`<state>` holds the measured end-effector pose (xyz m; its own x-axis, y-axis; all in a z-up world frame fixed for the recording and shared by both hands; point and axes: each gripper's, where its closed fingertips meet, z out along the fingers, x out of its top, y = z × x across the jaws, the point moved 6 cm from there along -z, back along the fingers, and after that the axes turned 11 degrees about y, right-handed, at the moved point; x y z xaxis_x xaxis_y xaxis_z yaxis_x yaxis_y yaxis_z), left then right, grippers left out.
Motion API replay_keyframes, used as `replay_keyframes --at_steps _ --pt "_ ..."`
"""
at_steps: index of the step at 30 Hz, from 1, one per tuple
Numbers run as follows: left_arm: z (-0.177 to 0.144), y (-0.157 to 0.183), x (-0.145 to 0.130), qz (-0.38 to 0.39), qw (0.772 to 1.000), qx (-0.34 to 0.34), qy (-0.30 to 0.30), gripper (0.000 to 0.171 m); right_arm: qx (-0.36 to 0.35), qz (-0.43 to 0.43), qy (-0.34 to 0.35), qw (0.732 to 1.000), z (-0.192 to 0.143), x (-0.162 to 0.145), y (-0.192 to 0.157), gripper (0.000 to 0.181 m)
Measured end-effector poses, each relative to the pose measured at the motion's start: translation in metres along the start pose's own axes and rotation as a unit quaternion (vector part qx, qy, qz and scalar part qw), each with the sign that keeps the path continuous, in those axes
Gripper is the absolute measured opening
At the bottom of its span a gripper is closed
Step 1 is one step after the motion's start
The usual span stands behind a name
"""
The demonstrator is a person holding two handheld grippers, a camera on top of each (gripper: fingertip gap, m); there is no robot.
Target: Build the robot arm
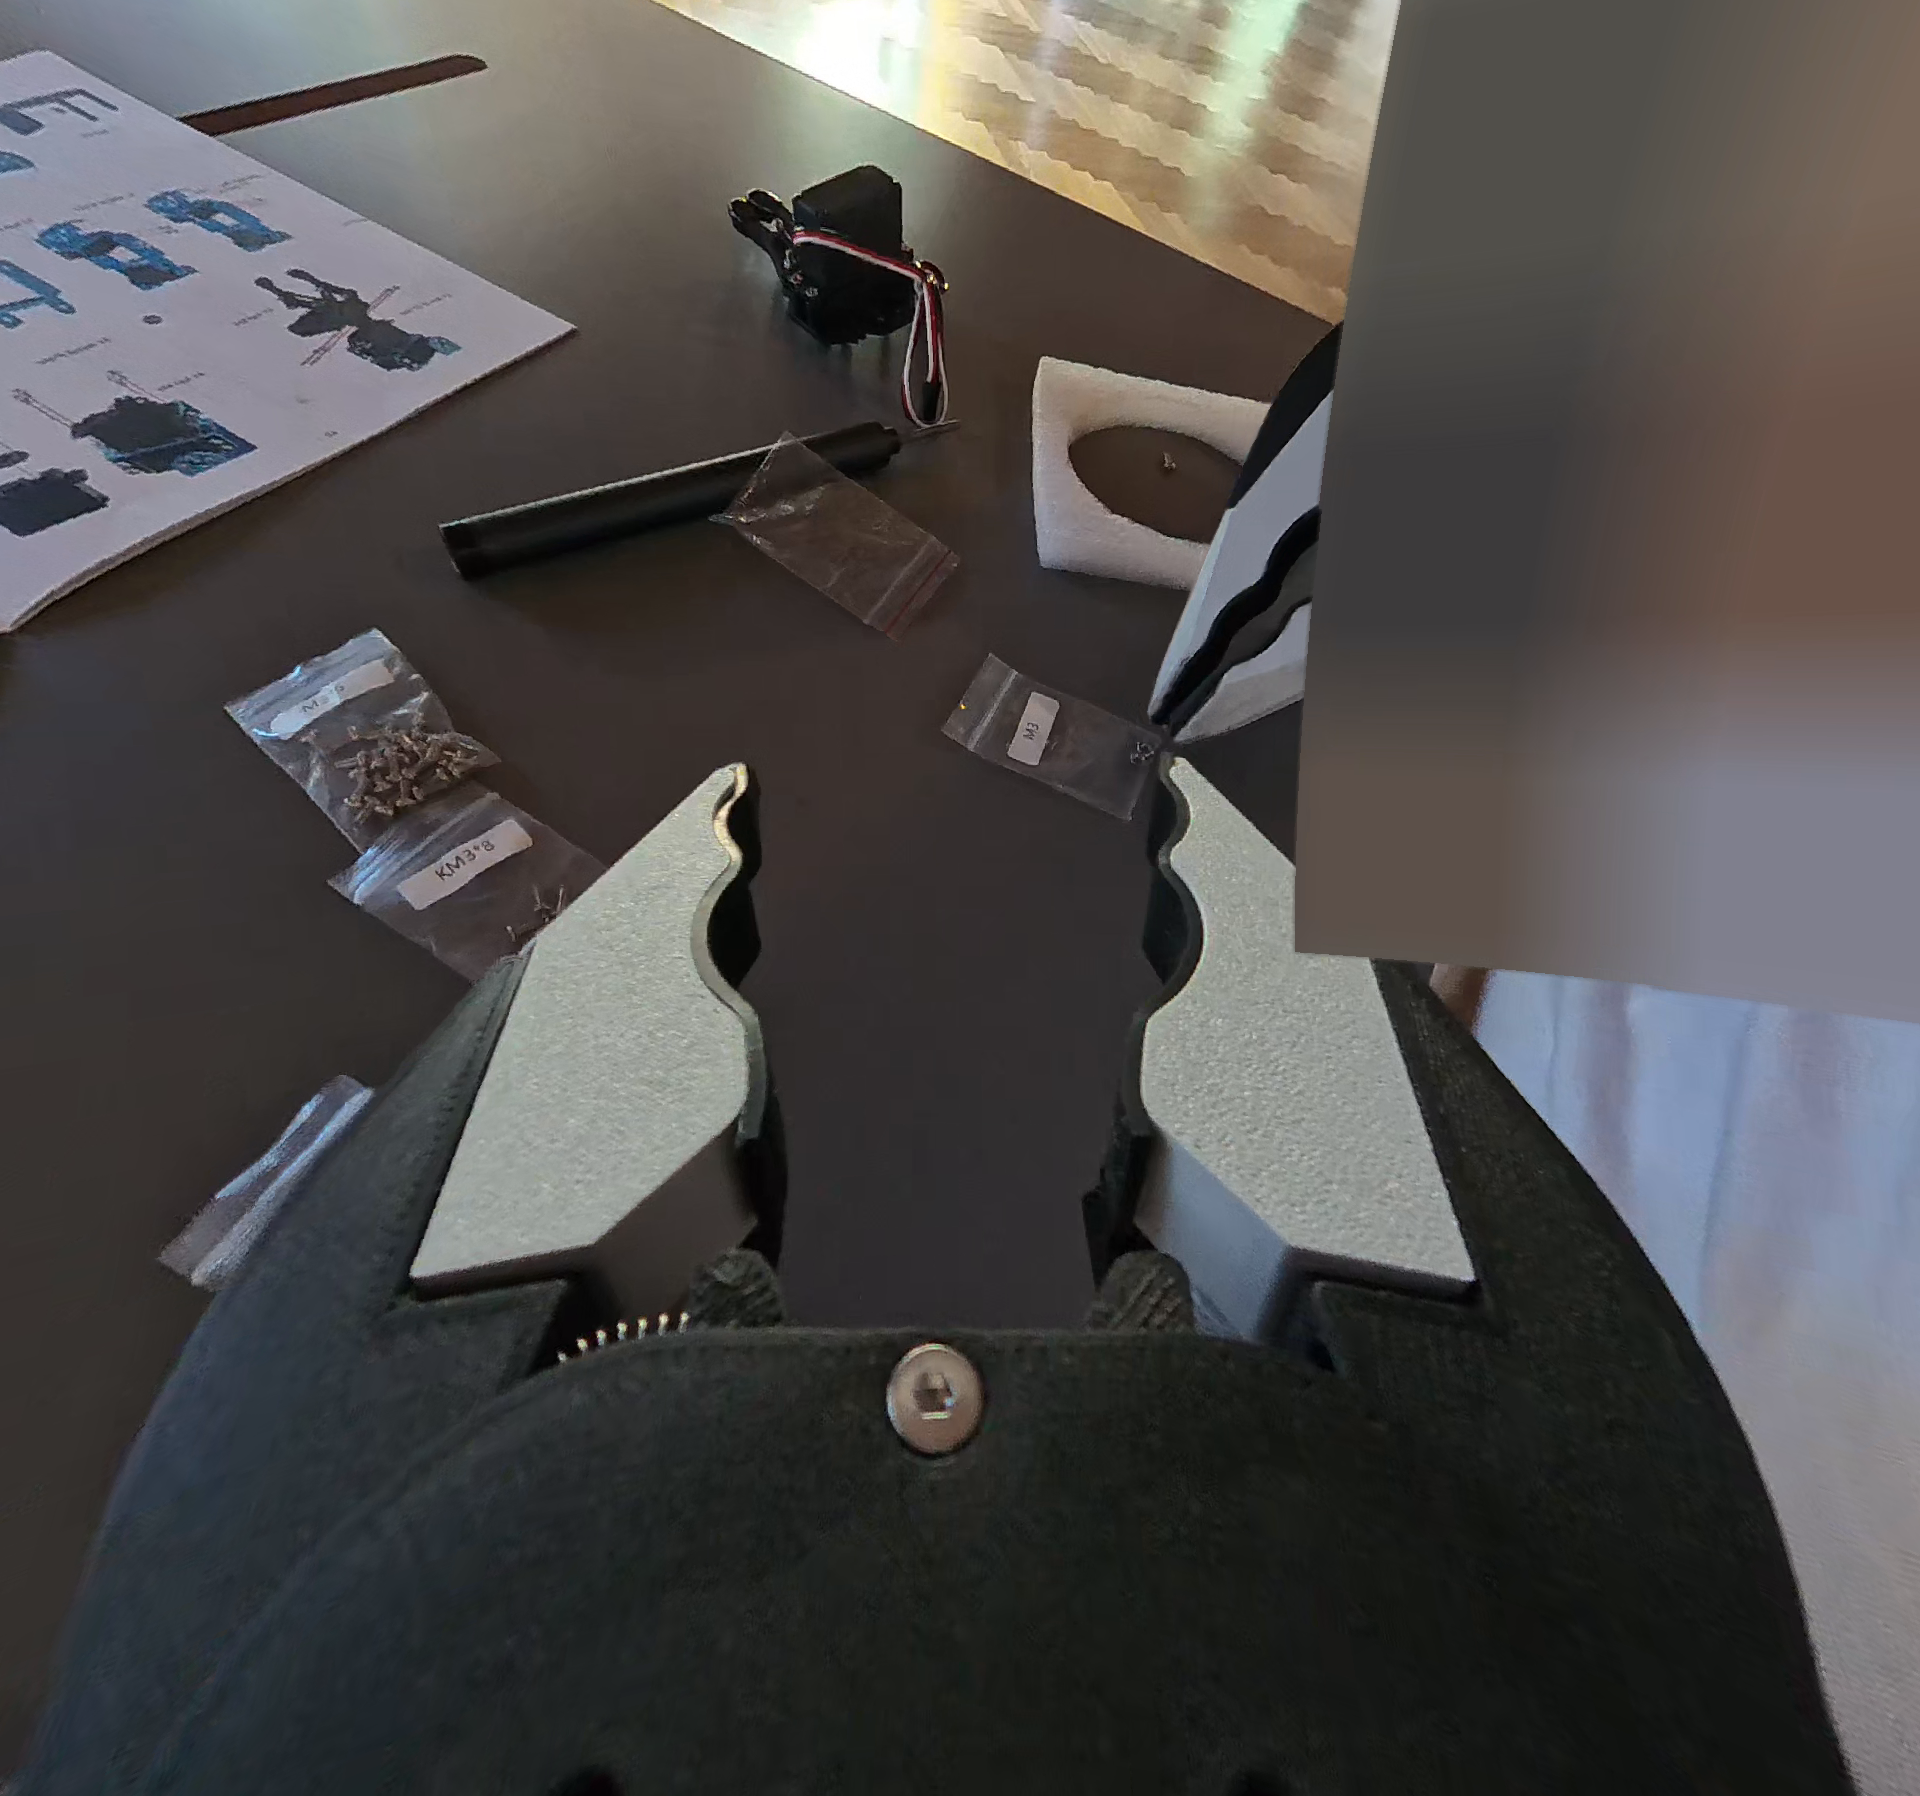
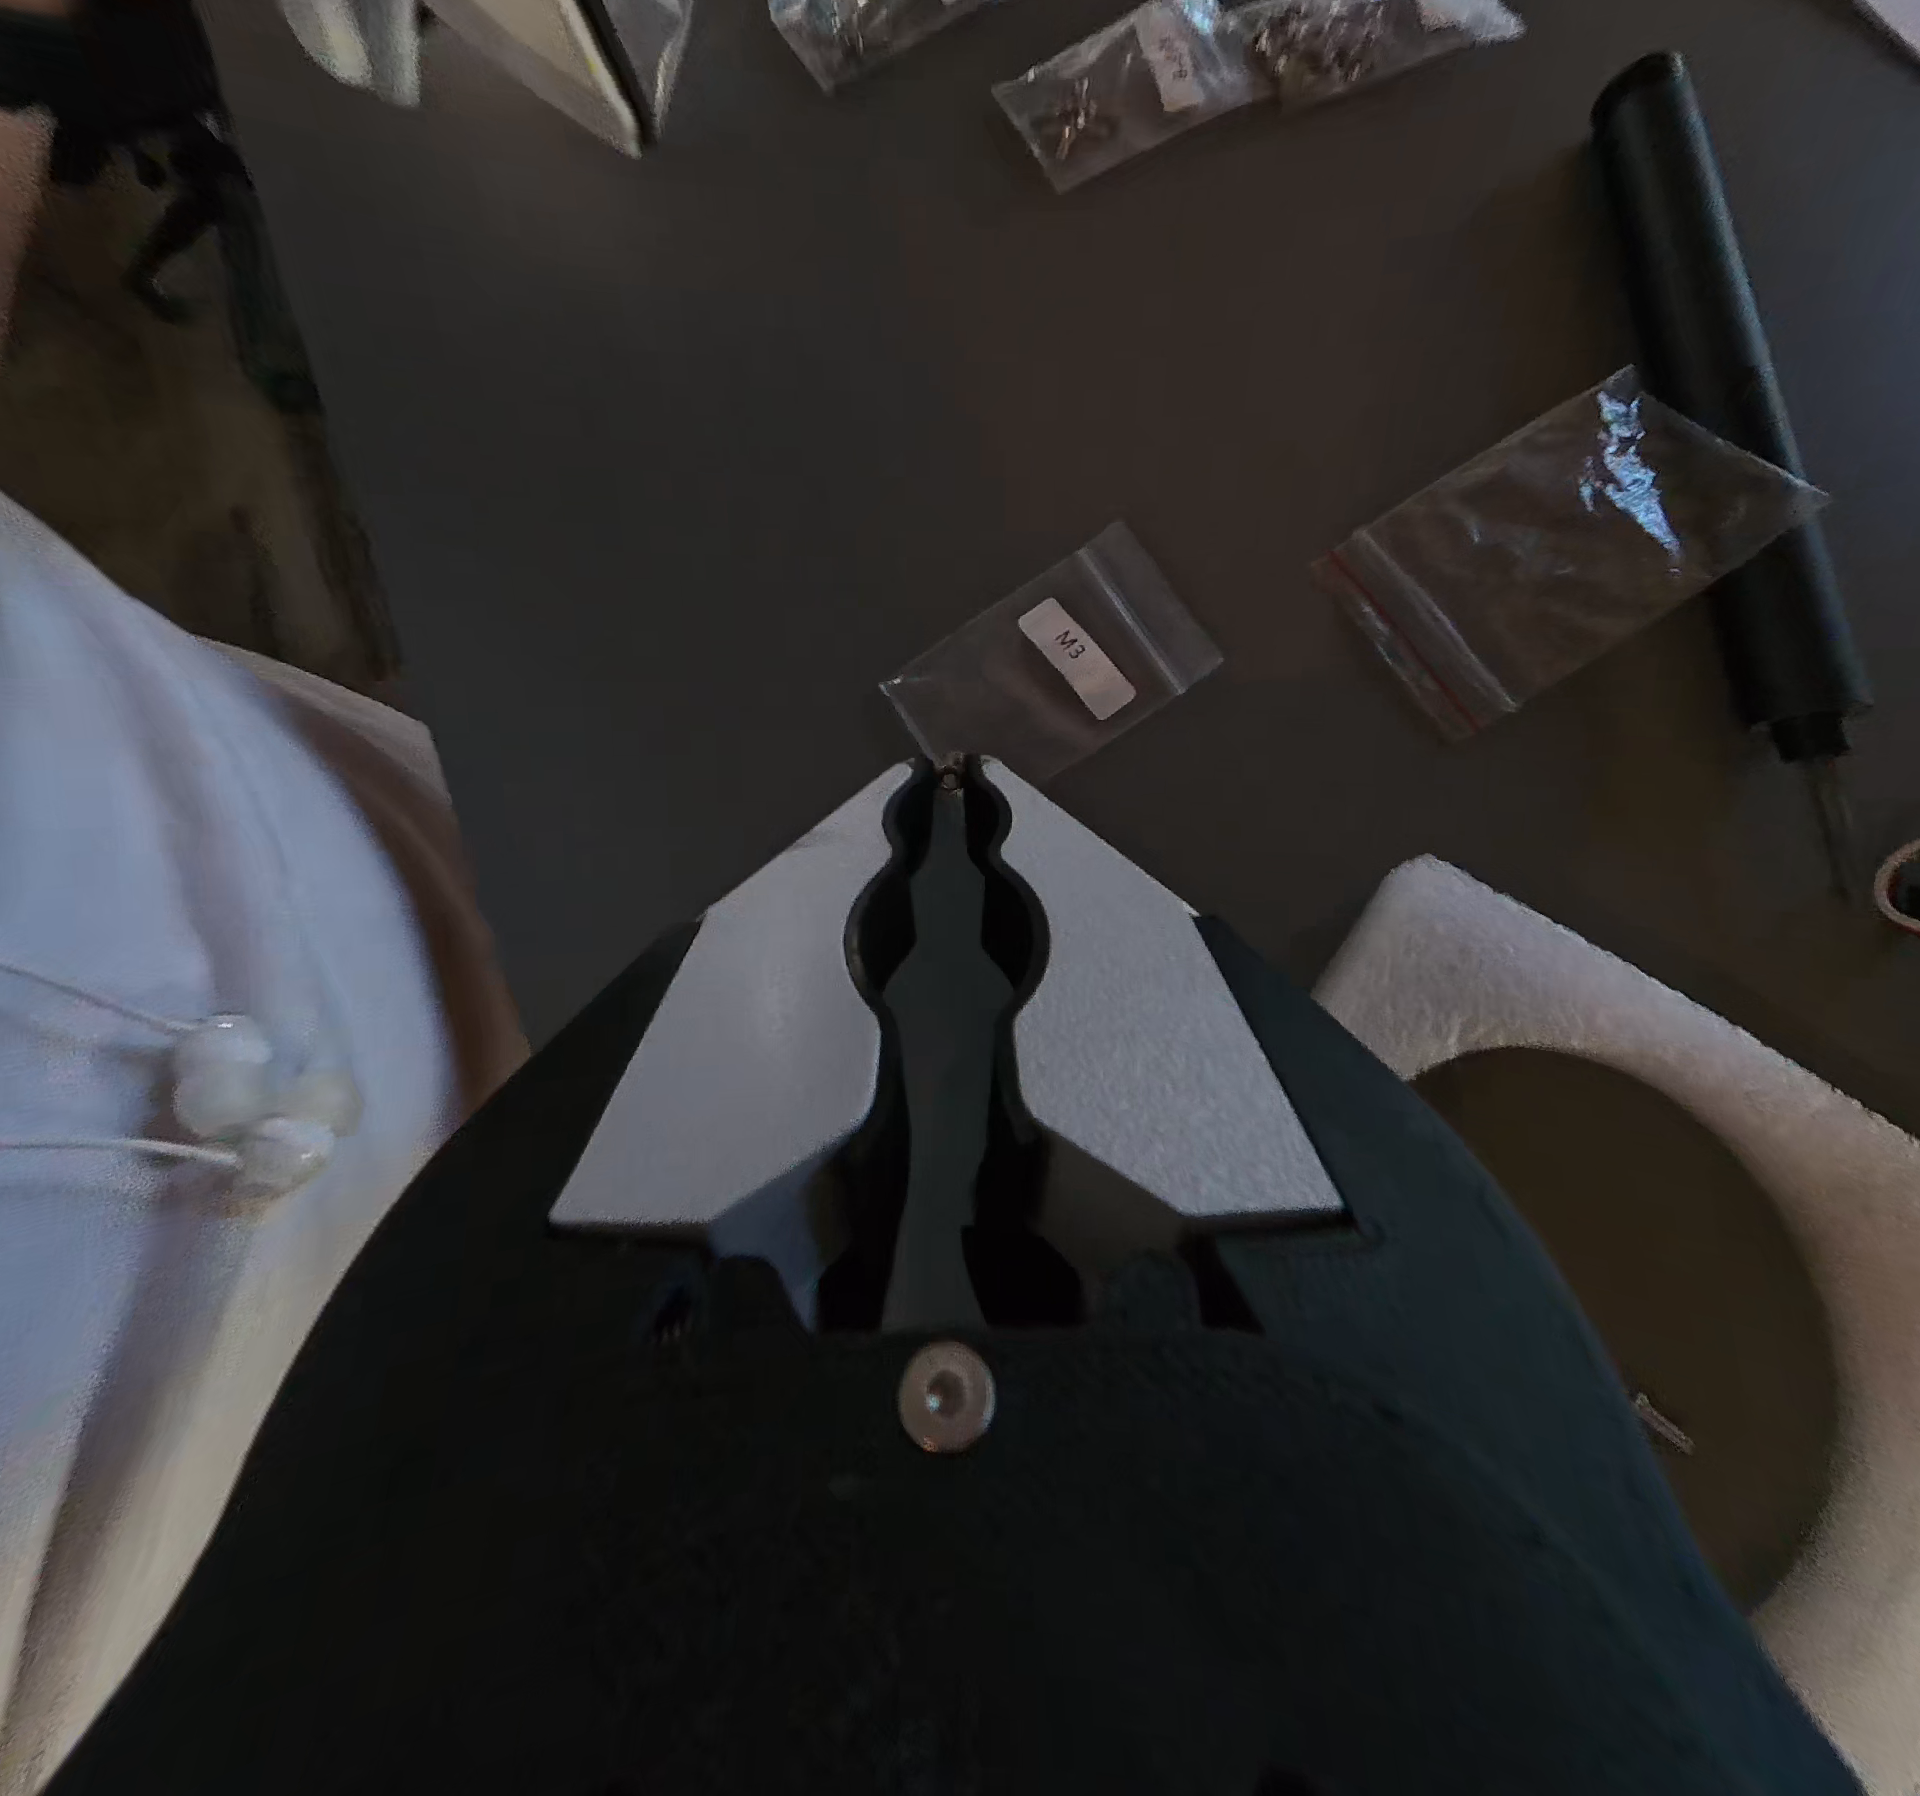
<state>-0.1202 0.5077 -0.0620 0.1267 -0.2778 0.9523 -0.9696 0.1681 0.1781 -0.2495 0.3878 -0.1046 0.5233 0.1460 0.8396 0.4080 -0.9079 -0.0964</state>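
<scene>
A small clear zip bag with a white label lies on the dark table. My right gripper is shut on the bag's near corner, where a tiny metal part sits; it also shows in the left wrist view, coming in from the right. My left gripper is open and empty just above the table. Its right fingertip is right beside that same corner of the bag. One of its fingers also shows at the top left of the right wrist view.
A black screwdriver-like tool lies under an empty red-strip bag. A white foam block, a black servo part with wires, two screw bags and an instruction sheet surround them. A person's white clothing is close. Some 12 centimeters of space lies between my two pairs of fingers. To reach the white foam block in a straight line is about 15 centimeters for my right fingers, about 25 centimeters for my left.
</scene>
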Motion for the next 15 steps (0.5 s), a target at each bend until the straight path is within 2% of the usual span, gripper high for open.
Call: replay_keyframes --at_steps 3,5,7,8,11,15 --pt "0.005 0.005 0.004 0.007 1.0 0.003 -0.001 0.074 -0.019 0.004 0.033 0.999 -0.032 0.01 0.01 0.005" --pt "0.01 0.01 0.007 0.014 1.0 0.009 -0.003 0.074 -0.102 -0.016 0.036 0.994 -0.072 0.009 0.04 0.005" --pt "0.017 0.015 0.009 0.016 1.0 0.018 -0.004 0.074 -0.151 -0.002 0.042 0.988 -0.112 -0.003 0.069 0.005" --pt "0.022 0.018 0.009 0.014 1.0 0.025 -0.006 0.074 -0.151 0.012 0.034 0.988 -0.125 -0.014 0.078 0.005" --pt "0.042 0.03 0.01 0.001 0.999 0.05 -0.004 0.074 -0.092 0.019 0.017 0.995 -0.126 -0.037 0.086 0.005" --pt "0.071 0.058 0.014 -0.024 0.998 0.054 -0.011 0.073 -0.02 -0.037 -0.015 0.999 -0.096 -0.044 0.081 0.006"
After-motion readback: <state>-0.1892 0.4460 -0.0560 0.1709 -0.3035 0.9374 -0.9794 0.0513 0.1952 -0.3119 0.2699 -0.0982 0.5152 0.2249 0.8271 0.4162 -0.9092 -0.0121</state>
